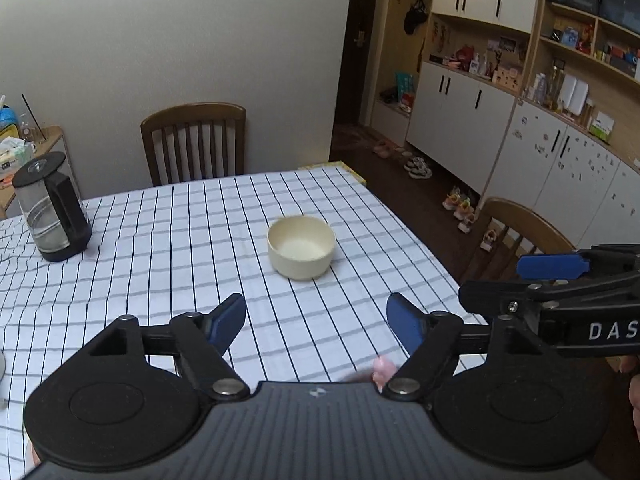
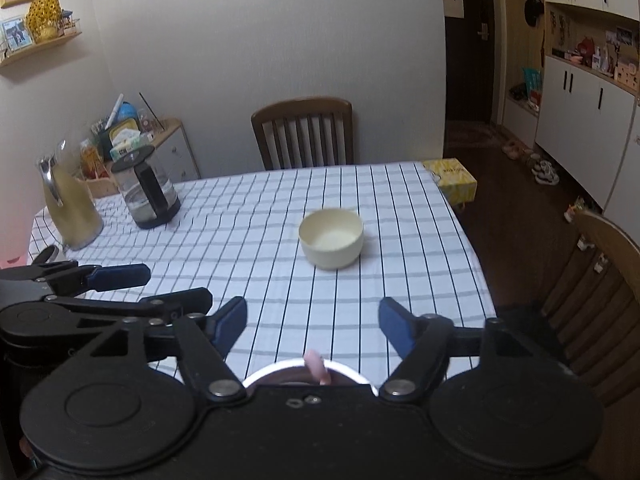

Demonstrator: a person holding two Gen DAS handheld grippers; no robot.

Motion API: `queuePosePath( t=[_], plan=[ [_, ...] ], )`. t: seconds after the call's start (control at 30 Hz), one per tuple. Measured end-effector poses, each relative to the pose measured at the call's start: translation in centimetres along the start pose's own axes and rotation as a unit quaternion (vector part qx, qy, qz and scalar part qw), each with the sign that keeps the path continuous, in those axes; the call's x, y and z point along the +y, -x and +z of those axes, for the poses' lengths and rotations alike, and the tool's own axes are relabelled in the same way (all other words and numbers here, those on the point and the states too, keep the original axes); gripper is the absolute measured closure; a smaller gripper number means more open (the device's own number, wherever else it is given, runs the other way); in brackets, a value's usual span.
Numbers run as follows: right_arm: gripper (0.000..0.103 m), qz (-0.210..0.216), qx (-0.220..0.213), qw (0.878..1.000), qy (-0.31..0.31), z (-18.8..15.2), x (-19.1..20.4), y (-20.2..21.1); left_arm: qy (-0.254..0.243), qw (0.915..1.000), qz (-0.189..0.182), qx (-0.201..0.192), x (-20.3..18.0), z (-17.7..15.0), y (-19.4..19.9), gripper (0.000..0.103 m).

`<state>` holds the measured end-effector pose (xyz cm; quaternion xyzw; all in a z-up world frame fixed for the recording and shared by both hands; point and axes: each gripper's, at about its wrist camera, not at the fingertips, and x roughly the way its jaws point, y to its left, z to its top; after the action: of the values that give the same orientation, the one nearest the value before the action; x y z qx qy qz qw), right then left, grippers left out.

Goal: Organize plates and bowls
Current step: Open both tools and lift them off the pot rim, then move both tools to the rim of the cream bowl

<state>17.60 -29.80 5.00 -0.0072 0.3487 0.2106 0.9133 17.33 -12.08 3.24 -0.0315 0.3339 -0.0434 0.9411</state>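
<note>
— Progress so far? Hard to judge in full. Only one cream bowl (image 1: 301, 246) in plain sight, standing upright and alone near the middle of the checked worktop (image 1: 168, 240), apparently not yet gathered with anything.

— Anything nearer? Yes: just under the right gripper (image 2: 312, 326), a pale round rim (image 2: 344, 372) with something pink (image 2: 316, 366) at its edge, mostly hidden by the gripper body. Plate or bowl, impossible to say.

— Holding anything? No. Left gripper (image 1: 316, 322) wide open with only tablecloth between the blue pads; right gripper likewise open and empty. Both above the near edge, well apart from the cream bowl.

— Contents? Cream bowl empty, bare inside. Glass kettle (image 2: 146, 190) at the far left apparently with a little water at the bottom; beside it a yellowish jug (image 2: 72, 208), contents unclear.

— Left to do? Probably fetching the cream bowl and bringing it to the near dish; no stack visible yet.
</note>
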Motion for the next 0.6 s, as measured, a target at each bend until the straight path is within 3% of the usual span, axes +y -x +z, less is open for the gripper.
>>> queuePosePath(
  t=[0.23,0.6],
  plan=[
    [0.003,0.004,-0.014,1.000,0.004,3.5,-1.9,-2.5,0.017,0.9998,0.010,0.006,1.0,2.9,-3.7,0.024],
    [0.002,0.019,0.021,1.000,0.014,7.7,-5.5,-10.3,0.045,0.9977,0.046,0.021,2.3,6.2,-10.4,0.023]
  ],
)
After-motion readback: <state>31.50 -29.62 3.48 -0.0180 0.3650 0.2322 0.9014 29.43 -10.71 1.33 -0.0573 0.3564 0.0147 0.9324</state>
